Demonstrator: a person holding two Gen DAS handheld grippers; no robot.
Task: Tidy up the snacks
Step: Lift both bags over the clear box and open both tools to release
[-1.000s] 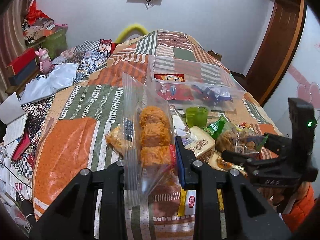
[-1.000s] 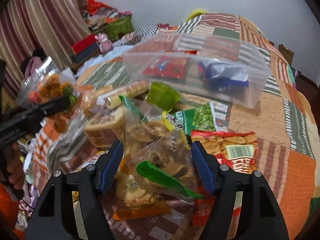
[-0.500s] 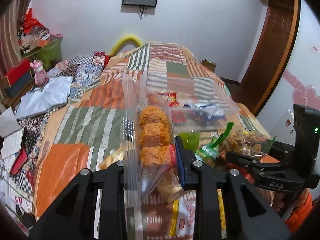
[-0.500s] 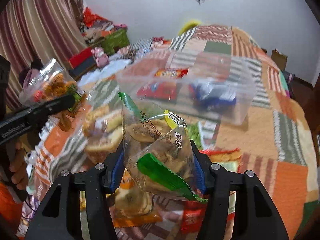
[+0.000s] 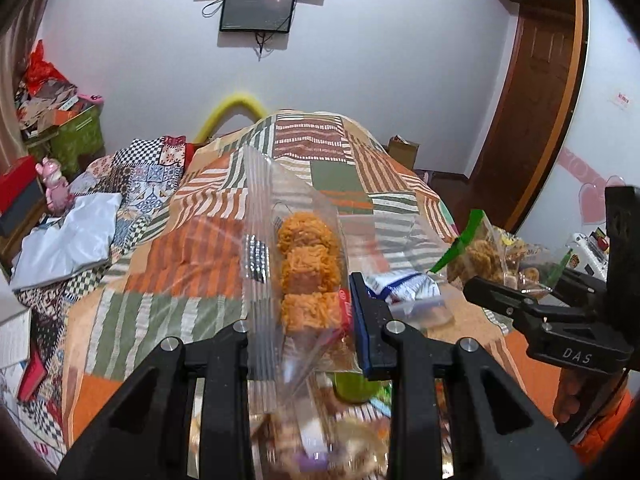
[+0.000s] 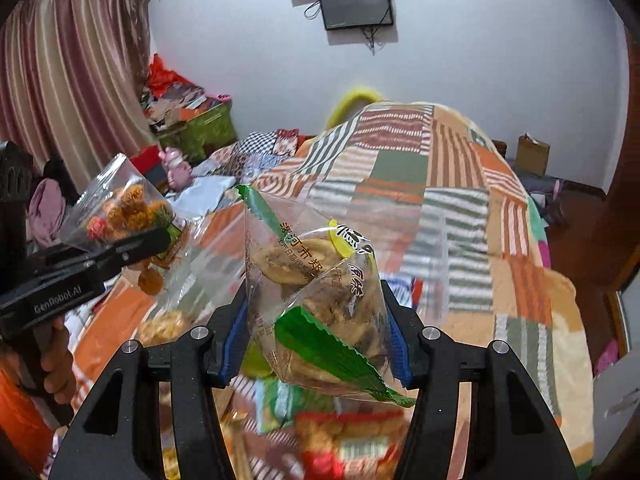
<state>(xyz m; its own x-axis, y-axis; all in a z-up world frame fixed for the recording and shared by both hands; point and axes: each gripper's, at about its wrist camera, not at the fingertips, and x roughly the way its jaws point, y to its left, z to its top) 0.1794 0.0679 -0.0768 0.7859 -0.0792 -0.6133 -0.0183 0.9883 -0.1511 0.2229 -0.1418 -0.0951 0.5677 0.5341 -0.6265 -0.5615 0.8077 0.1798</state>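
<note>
The snack bag (image 5: 308, 276) is clear, glossy plastic film over rough, shredded-looking orange cakes. The second bag (image 6: 316, 300) is the same shiny film (crinkled, with a green foil-like edge). Both grippers' fingers (image 5: 368, 320) look like matt black plastic with blue pads and bright metal screws. The bed (image 5: 328, 168) wears soft woven cloth.

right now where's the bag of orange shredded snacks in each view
Left wrist: bag of orange snacks at centre, clamped in the left hand-held gripper.
Right wrist: same bag at far left, above that gripper's black finger.
Shared landmark: the wall screen, top centre in both.
</note>
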